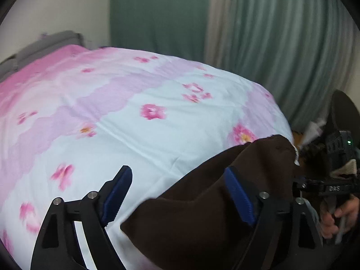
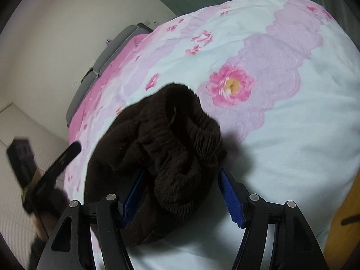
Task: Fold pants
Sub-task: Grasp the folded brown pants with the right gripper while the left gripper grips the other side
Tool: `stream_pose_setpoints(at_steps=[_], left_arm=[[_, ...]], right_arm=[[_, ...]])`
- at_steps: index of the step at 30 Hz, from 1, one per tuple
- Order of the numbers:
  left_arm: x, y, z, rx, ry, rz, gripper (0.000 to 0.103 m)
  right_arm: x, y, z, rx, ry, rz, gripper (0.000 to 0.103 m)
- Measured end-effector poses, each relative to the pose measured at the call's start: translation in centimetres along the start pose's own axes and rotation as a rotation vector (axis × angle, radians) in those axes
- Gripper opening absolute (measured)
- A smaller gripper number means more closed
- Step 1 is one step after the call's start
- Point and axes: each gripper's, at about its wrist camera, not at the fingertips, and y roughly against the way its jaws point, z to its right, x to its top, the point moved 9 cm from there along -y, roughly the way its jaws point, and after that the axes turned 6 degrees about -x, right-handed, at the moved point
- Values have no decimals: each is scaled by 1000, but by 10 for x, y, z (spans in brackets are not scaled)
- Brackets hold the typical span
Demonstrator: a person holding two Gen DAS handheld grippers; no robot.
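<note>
- The brown pants (image 2: 157, 157) are lying bunched on the bed (image 2: 292, 135), near its close corner, on a floral cover of pink, lilac and pale blue.
- In the right wrist view the ribbed, elastic waistband is facing the camera in a crumpled heap, so the garment is not yet spread flat.
- The right tool (image 2: 182, 193) is sitting with its blue-padded jaws wide apart; the waistband heap is lying between them, but the pads are not pinching it.
- The left tool (image 1: 180, 191) is also standing wide open. A smoother fold of the pants (image 1: 213, 191) is draping across its right finger, while its left finger is over bare bedcover.
- At the right edge of the left view, the person's hand (image 1: 335, 220) is gripping the handle of the other tool.
- Judging from the heap, the work is sitting at an early step: getting hold of the garment to lay it out before any fold is made.
- The next move is probably calling for each tool to close on a separate point of the waistband, then for both to be drawn apart and lifted so the legs hang straight.
- Thick, gathered cloth may be filling the jaws with several layers at once, so picking a single edge matters.
</note>
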Motion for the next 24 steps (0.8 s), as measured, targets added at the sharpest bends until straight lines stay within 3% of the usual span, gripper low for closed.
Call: stream_pose_setpoints(at_steps=[4,8,10,12,17,24], left_arm=[[-12,-22,-3,-134,-80,-105,79],[-27,-33,-16,-208,-34,-135,75],[-35,-38,-13,-240,-36,-161,66],[-39,-38,-13,-245,-38,-168,65],[-36,-23,-25,-198,-27,-148,65],[-44,-26,-45,-226,96,-226,64]], right_arm=[[1,0,-2,-2,51,36,60],[3,-2,-3,2,75,35,58],[5,-1,-7,-6,97,44,54],[7,-1,-11,-10,118,61,49],[8,-2,-14,-28,126,74,48],[12,7,-36,-126,146,137,48]])
